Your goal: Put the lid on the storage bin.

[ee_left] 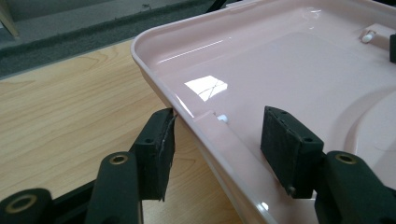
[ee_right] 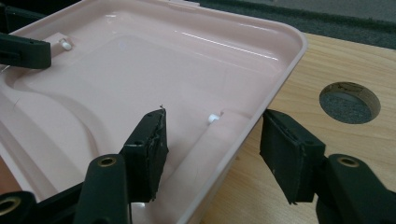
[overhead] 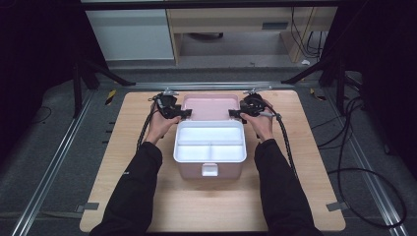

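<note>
The lid (overhead: 210, 106) looks light, stiff and slippery. Each rim sits between parted jaws of the left gripper (ee_left: 217, 142) and right gripper (ee_right: 212, 144); grip there.

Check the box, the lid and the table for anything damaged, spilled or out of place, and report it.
Nothing stands out. The pink lid lies open flat behind the box, uncracked in both gripper views. The white tray sits square in the box, its compartments empty. The round hole in the table looks cut on purpose, not damage.
</note>
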The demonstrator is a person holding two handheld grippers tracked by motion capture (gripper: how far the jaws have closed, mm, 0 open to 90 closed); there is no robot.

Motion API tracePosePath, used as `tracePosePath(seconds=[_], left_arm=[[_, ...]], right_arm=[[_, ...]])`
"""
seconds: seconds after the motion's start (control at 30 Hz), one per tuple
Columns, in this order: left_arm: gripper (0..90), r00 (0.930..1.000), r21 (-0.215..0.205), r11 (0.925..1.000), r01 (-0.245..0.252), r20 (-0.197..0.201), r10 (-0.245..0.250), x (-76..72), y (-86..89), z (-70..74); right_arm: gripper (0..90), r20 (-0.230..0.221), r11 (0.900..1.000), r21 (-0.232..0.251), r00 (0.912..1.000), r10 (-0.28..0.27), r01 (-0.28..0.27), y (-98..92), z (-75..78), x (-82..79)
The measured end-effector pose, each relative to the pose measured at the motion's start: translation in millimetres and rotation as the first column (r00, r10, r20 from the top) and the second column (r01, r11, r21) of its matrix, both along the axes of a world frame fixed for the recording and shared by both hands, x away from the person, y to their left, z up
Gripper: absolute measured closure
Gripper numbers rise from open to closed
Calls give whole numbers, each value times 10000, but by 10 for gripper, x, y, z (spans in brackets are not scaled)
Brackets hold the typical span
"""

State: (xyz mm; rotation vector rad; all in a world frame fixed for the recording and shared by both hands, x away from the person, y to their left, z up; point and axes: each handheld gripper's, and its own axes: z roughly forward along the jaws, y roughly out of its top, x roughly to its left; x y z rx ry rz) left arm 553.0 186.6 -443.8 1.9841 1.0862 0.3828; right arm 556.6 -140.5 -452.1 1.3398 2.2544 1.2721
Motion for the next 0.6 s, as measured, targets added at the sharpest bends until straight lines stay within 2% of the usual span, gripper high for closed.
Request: tracePosePath(seconds=[0.1,0.2,0.27,0.5,0.6], left_arm=[[464,9998,-283,9996,-90,-153,86,2,28,6],[503,9998,-387,9991,-152,-103,149,-9,49,37],[518,9998,-657,9977,-181,-51,178,-18,76,73],[551,9957,-1232,9924,36,923,78,-150,138,334],[564,9922,-1260,9919,125,1246,33,-232,155,445]], right_arm=[[455,-4,9999,72,9999,-101,101,-10,7,4],[468,157,9996,167,9996,-234,231,-15,47,-6],[475,190,9994,262,9995,-236,231,-27,68,-14],[491,924,9970,762,9954,-240,169,-78,303,-122],[496,1329,9957,920,9910,-177,55,-100,438,-213]])
